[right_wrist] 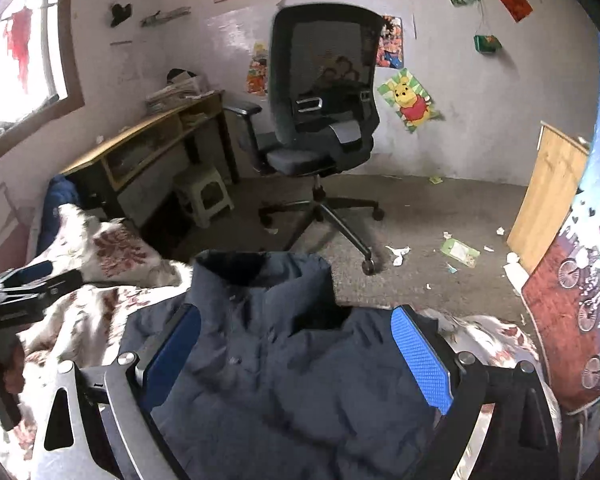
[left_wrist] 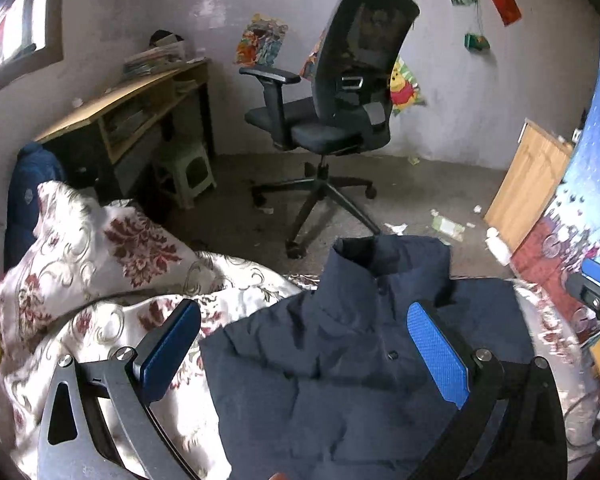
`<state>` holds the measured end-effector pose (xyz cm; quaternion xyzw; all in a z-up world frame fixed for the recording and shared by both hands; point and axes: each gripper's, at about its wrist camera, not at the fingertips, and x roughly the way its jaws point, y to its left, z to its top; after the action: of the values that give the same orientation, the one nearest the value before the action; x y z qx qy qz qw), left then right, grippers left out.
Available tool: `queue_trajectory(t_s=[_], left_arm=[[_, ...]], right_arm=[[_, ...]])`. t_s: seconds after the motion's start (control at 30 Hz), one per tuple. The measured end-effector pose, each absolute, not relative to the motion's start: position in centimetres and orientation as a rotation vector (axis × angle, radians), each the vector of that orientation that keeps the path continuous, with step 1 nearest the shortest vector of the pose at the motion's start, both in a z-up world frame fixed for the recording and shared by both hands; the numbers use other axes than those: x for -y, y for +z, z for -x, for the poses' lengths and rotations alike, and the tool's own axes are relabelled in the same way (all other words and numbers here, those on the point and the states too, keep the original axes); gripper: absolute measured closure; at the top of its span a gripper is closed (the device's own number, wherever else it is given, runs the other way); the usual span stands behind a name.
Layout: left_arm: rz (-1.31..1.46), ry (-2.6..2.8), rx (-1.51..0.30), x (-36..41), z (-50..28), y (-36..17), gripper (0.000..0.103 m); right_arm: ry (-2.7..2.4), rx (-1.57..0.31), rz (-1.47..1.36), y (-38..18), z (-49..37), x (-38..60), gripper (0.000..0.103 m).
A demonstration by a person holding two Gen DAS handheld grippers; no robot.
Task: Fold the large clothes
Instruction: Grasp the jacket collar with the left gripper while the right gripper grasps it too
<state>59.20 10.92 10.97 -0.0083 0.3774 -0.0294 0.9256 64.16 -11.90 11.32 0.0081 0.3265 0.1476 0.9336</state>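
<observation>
The dark navy padded jacket (left_wrist: pixel 340 360) lies spread on the bed's white floral quilt (left_wrist: pixel 100 280), collar toward the room. Both the left hand-held gripper (left_wrist: pixel 304 352) and the right hand-held gripper (right_wrist: pixel 296 356) hover above it with jaws wide apart, holding nothing. I think folding has not started yet; next each must take one edge.

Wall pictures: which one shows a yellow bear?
The Winnie-the-Pooh poster, tilted, low on the wall right of the office chair; the others hang higher.
</observation>
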Motion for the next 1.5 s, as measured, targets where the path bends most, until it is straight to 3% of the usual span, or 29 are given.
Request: queue_trajectory(t_s=[0.33,0.53,0.6,0.77,0.9,0.97,1.07,1.5], left_arm=[[0.053,-0.023,-0.873,-9.2,-68.9,5.4,0.002],[0.090,-0.002,-0.924,-9.3,-73.9,2.3,0.003],[0.089,-0.003,-0.950,-9.0,-75.4,1.1,0.008],[0.039,-0.013,-1.042,-8.2,-77.9,-1.1,0.041],[0.029,-0.029,-1.095,-8.0,-79.1,-2.1,0.061],[0.070,-0.055,-1.117,-8.3,-79.3,-2.4,0.089],[0.130,-0.060,-1.124,-8.3,-79.4,-2.3,0.095],[0.211,-0.188,-0.984,-9.6,-72.4,4.0,0.100]], right_arm=[[0.323,-0.843,-0.177,4.0,-77.7,13.8,0.007],[0.351,-0.915,-0.178,0.6,-82.9,13.4,0.019],[0.366,-0.944,-0.177,-0.4,-84.3,13.1,0.024],[0.405,-0.989,-0.192,-2.6,-87.4,11.9,0.041],[0.450,-1.041,-0.209,-4.2,-89.0,10.9,0.056],[0.465,-1.055,-0.180,-4.5,-89.3,10.3,0.074],[0.487,-1.034,-0.184,-4.0,-88.9,10.0,0.090],[0.610,-0.877,-0.352,1.4,-82.1,13.3,0.094]])
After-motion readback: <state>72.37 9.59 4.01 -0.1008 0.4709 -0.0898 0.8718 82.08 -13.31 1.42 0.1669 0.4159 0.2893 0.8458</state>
